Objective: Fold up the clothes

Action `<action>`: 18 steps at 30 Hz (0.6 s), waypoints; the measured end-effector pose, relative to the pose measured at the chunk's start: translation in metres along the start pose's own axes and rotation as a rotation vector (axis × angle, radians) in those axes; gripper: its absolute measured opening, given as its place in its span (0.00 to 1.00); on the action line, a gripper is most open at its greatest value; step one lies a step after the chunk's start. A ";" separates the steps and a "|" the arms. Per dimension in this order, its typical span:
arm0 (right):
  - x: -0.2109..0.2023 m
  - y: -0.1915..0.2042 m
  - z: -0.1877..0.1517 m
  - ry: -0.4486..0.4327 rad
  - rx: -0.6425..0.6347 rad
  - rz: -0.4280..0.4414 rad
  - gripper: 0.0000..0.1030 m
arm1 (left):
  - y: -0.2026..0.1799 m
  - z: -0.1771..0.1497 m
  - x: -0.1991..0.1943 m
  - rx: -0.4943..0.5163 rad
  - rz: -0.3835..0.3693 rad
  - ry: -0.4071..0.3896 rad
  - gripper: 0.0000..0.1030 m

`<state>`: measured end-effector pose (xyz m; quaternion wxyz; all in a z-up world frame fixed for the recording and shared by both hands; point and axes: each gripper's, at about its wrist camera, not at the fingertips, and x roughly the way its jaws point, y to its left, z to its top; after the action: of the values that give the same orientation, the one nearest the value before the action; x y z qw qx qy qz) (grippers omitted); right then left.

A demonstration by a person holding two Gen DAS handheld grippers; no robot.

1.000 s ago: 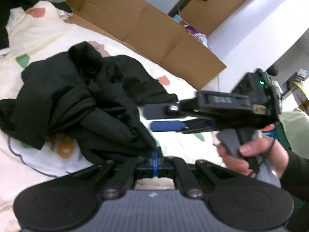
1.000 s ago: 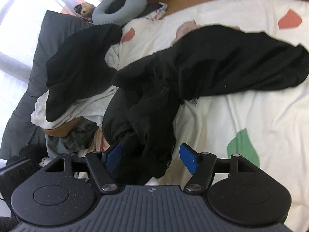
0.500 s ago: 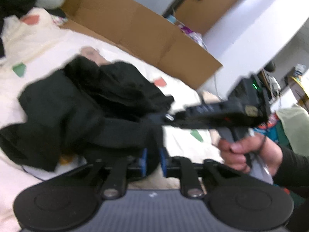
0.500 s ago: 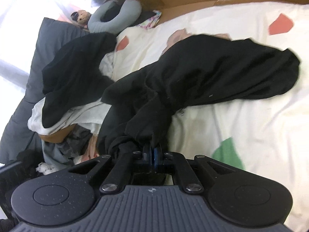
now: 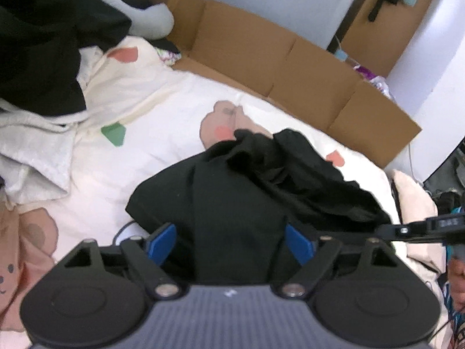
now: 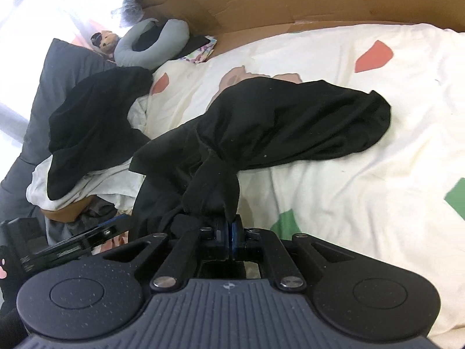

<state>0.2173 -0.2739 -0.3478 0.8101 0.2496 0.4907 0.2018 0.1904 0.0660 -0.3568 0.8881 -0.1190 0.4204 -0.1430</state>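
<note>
Cloth is what has changed hands. Half a second ago the left gripper (image 5: 229, 242) was pinched shut on the black garment (image 5: 255, 180); now its blue pads (image 5: 161, 242) are spread wide, with dark fabric lying loosely between them but not clamped. The right gripper (image 6: 231, 232), which stood open a second ago, is closed on a bunched fold of the same garment (image 6: 290, 122), and that fold is drawn up into a taut peak toward the jaws.

The garment is seen crumpled on the cream bedsheet (image 5: 162, 133), its bulk spreading toward 12 and 1 o'clock in the right wrist view and ending in a rounded lobe at about 2 o'clock. A heap of other clothes (image 6: 96, 122) is piled at 9 to 10 o'clock, well clear of the lobe but touching the garment's near edge. A cardboard box (image 5: 261, 58) is stood along the bed at 12 o'clock.

From this handover it is judged that the garment is being re-gripped so that it can be spread flat: no clean fold is visible, and the cloth is bunched. A second hold by the freed left gripper on an edge or corner would likely be needed next.
</note>
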 end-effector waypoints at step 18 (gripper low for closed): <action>-0.052 -0.023 -0.002 -0.049 0.001 -0.118 0.00 | 0.027 0.020 -0.027 -0.043 -0.002 -0.031 0.02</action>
<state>0.1945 -0.3212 -0.3266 0.8323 0.2255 0.4845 0.1473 0.1935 0.1022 -0.3343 0.8915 -0.1405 0.4096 -0.1332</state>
